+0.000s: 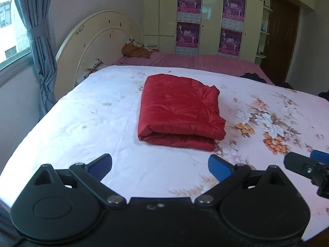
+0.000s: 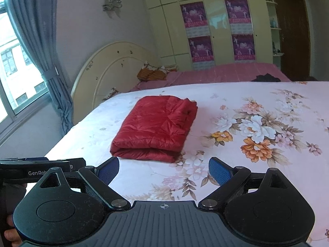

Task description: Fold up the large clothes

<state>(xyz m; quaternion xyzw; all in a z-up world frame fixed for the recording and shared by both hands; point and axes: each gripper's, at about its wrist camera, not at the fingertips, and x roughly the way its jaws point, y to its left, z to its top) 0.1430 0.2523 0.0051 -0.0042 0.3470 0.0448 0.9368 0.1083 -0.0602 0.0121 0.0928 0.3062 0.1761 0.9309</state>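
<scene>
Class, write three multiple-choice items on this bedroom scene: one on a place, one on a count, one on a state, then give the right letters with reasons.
1. Where does the folded red quilted garment lie?
A. on the floral white bedsheet
B. on the floor
C. in the wardrobe

2. How many purple posters hang on the cream wardrobe doors?
A. two
B. four
C. six

3. How do the right gripper jaws stand?
A. shut on the garment
B. shut on the sheet
C. open and empty

Key: 1 A, it rests flat on the sheet; 2 B, two rows of two; 3 C, the blue pads are wide apart with only sheet showing between them.
</scene>
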